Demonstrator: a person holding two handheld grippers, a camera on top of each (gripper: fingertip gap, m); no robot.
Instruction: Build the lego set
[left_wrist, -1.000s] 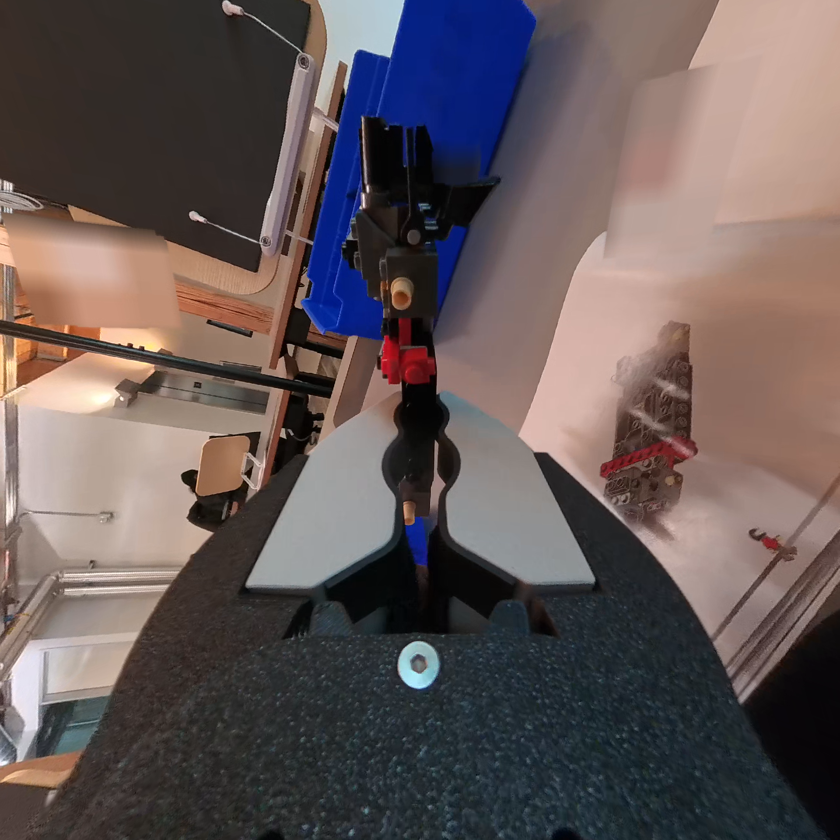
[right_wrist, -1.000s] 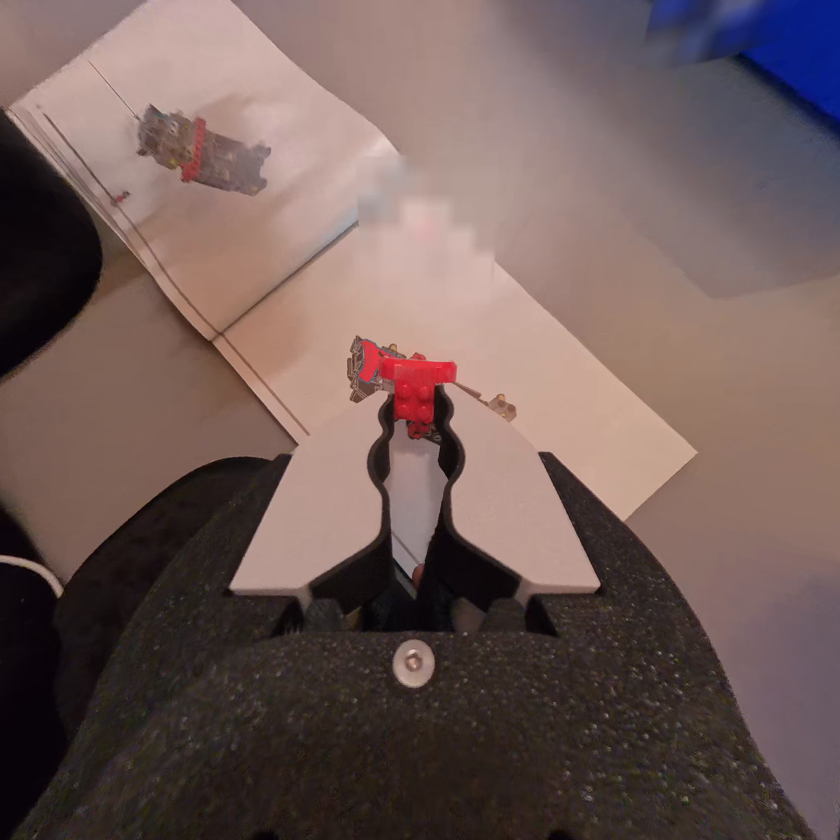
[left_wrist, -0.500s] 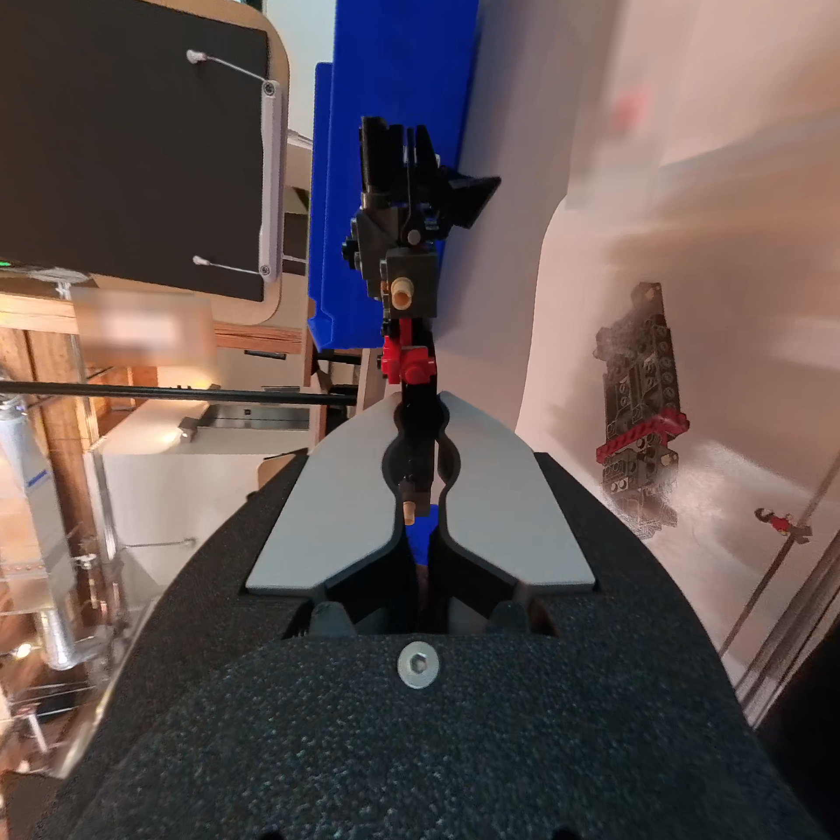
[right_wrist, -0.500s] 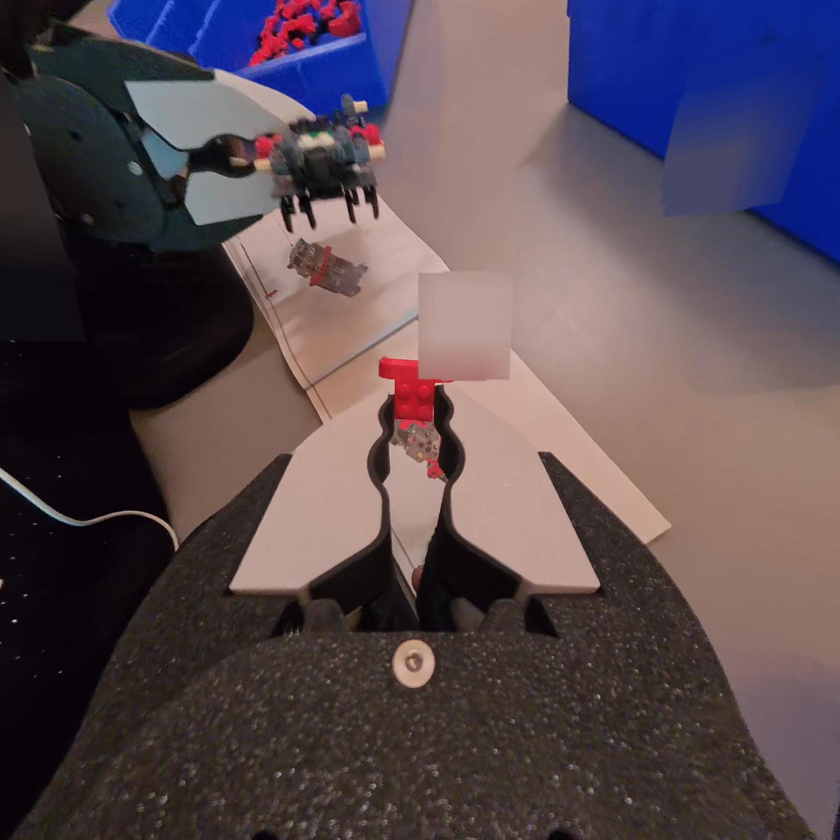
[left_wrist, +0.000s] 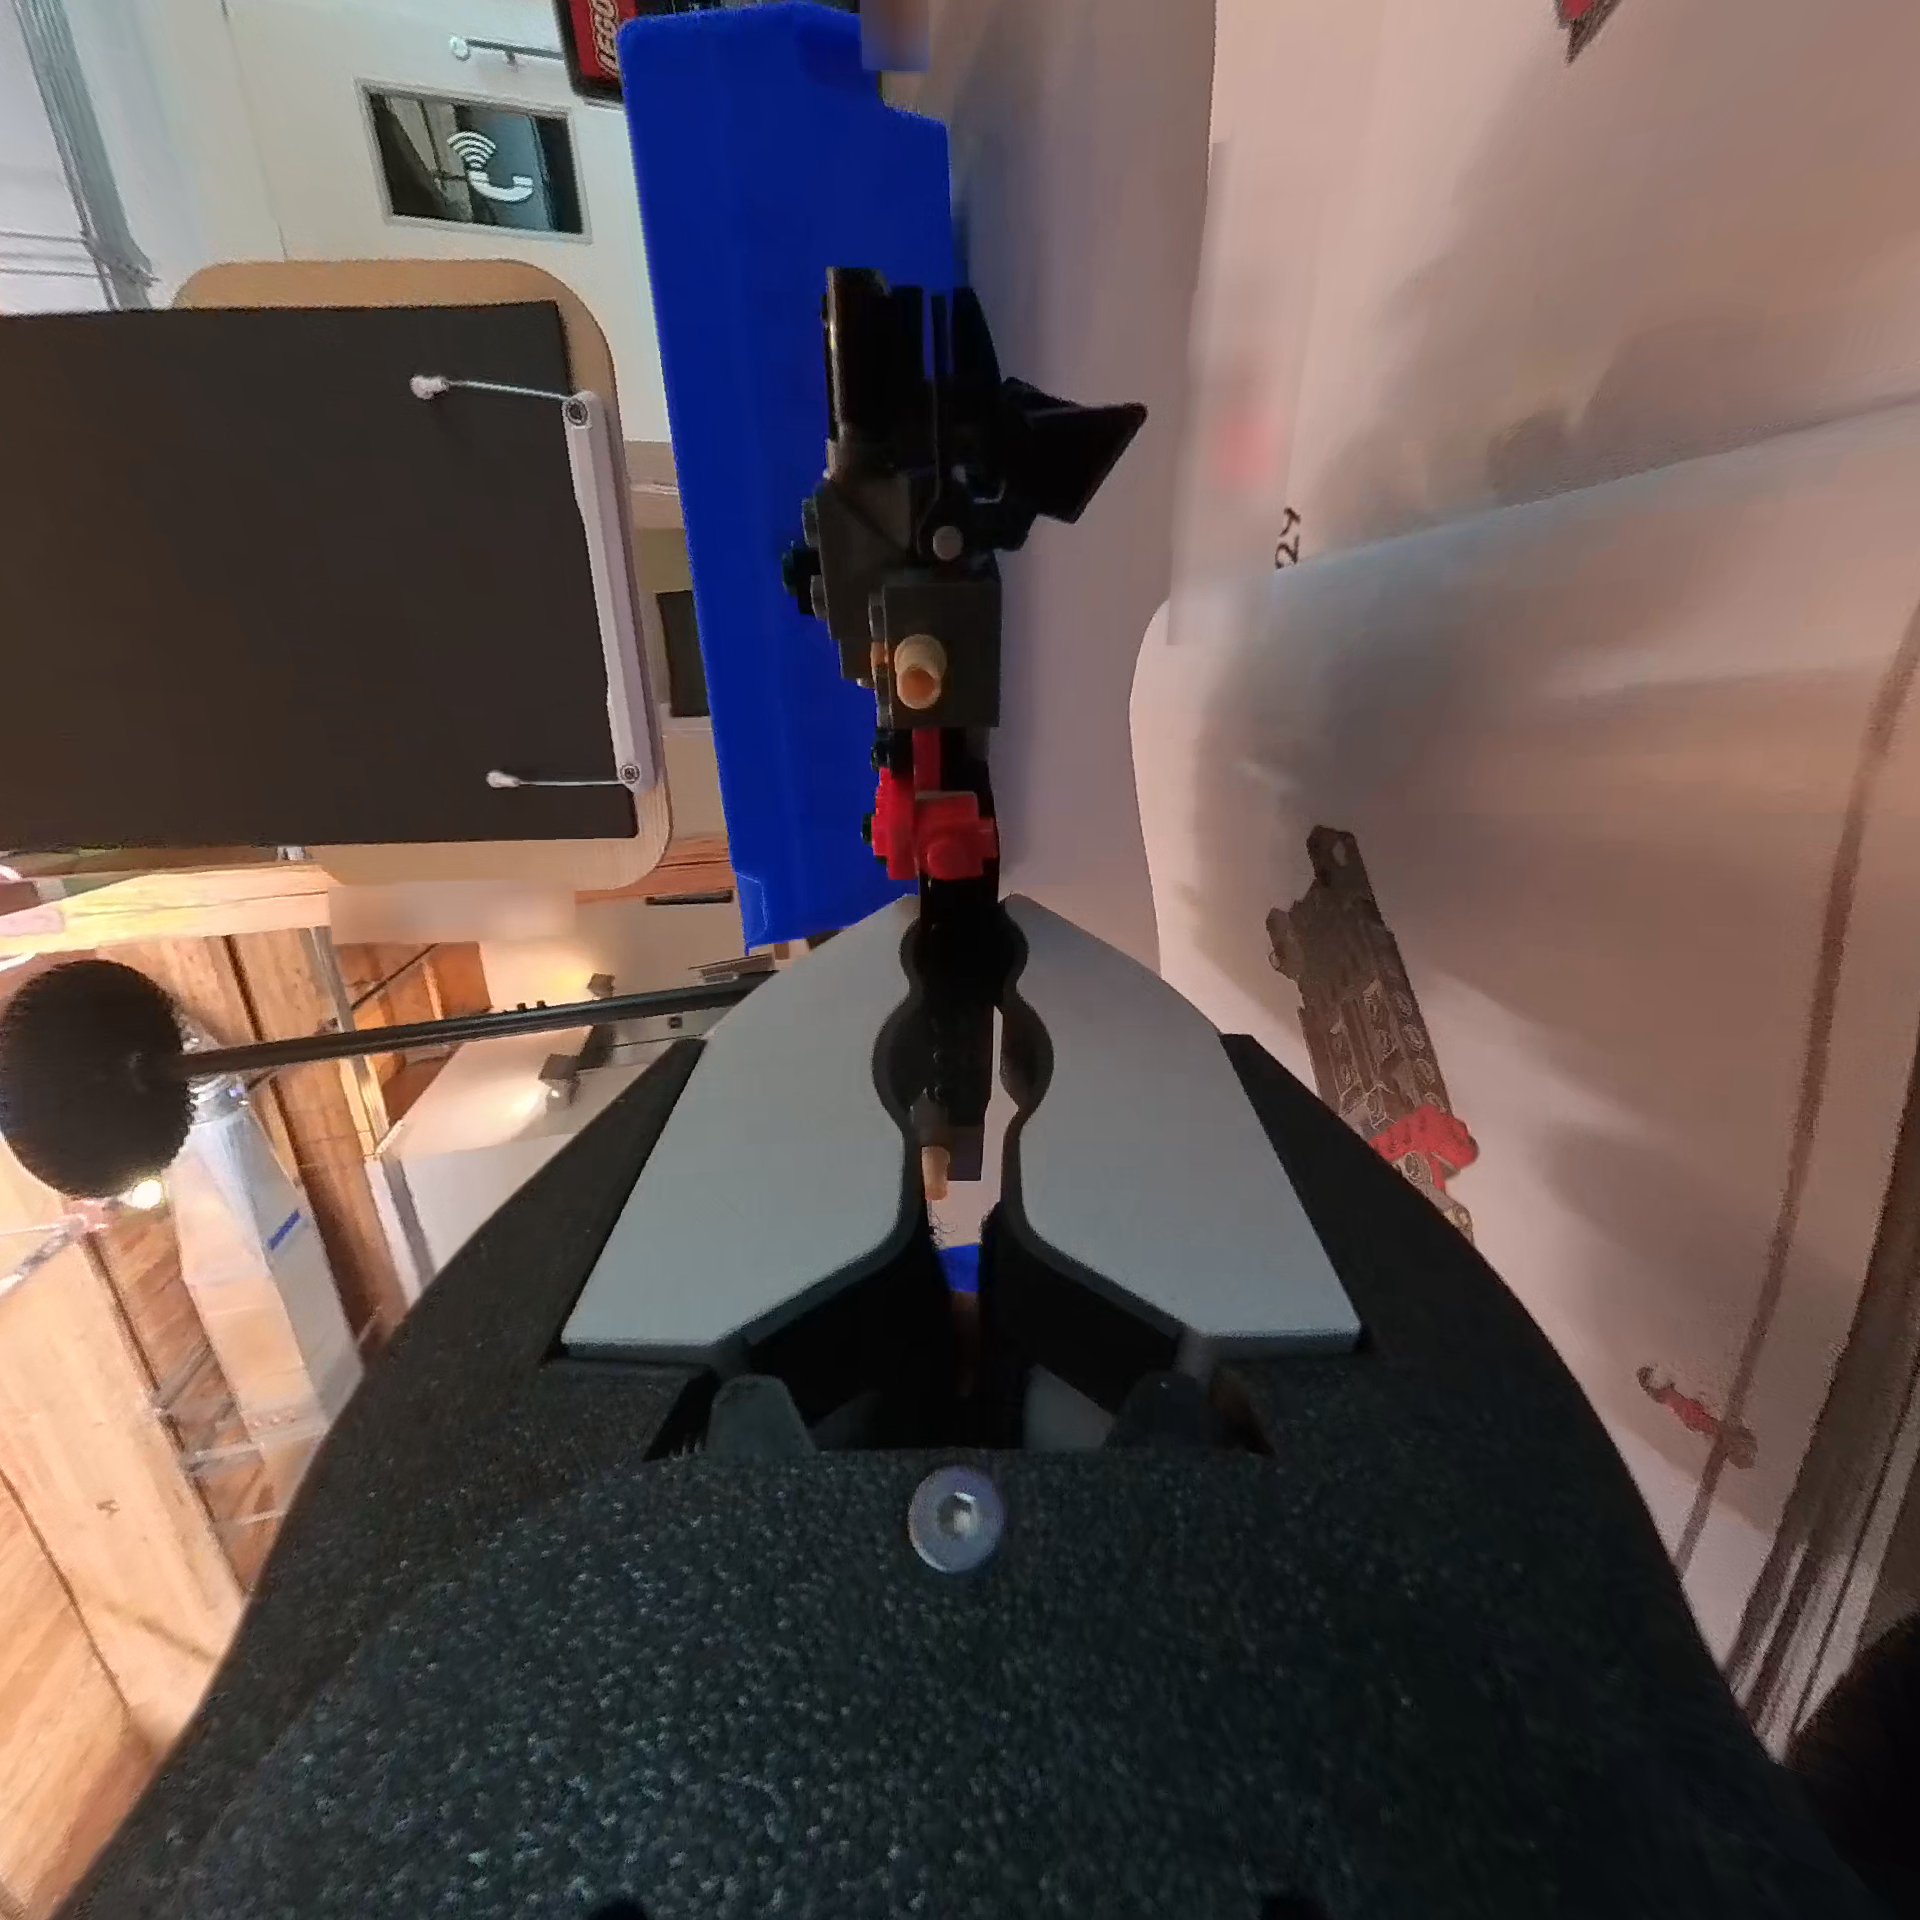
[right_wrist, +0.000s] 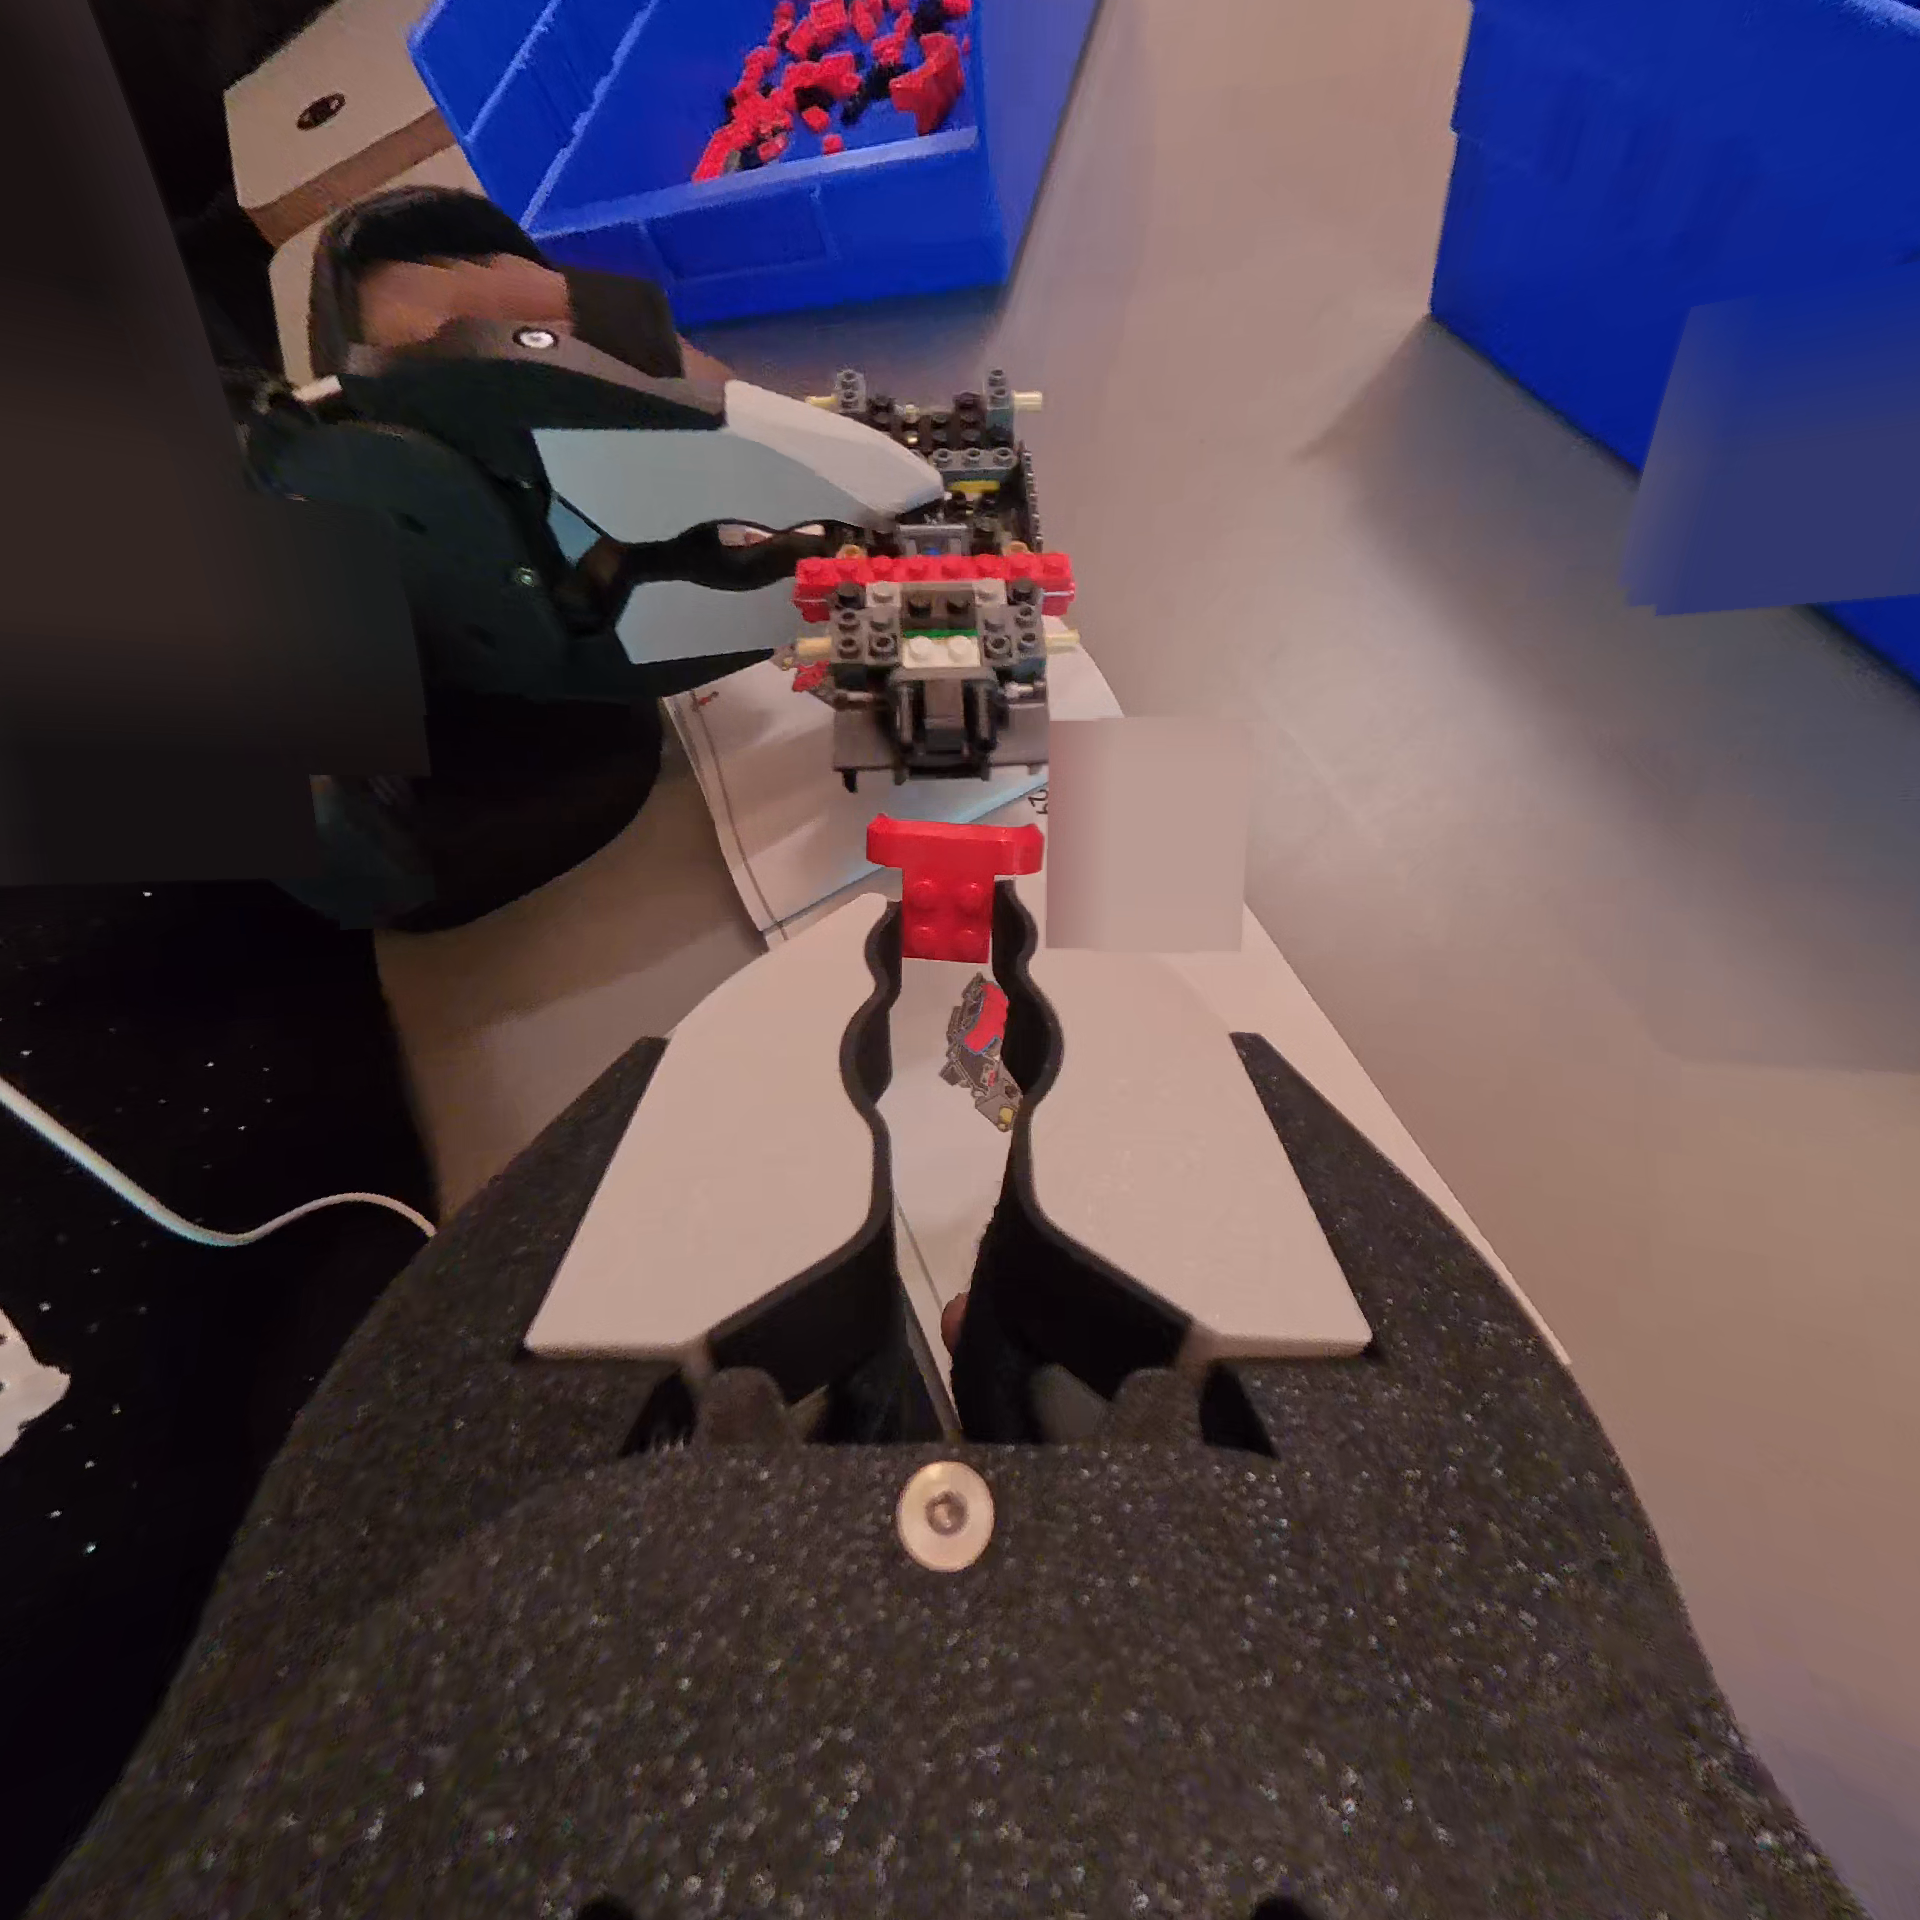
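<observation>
My left hand-held gripper (left_wrist: 958, 997) is clamped on the partly built lego model (left_wrist: 925, 582), held above the open instruction booklet (right_wrist: 904, 1143) on the grey surface (right_wrist: 1455, 935). My right hand-held gripper (right_wrist: 948, 925) pinches a red T-shaped piece (right_wrist: 951, 873) just short of the model's near end. A blue bin (right_wrist: 769, 229) of red bricks stands behind.
</observation>
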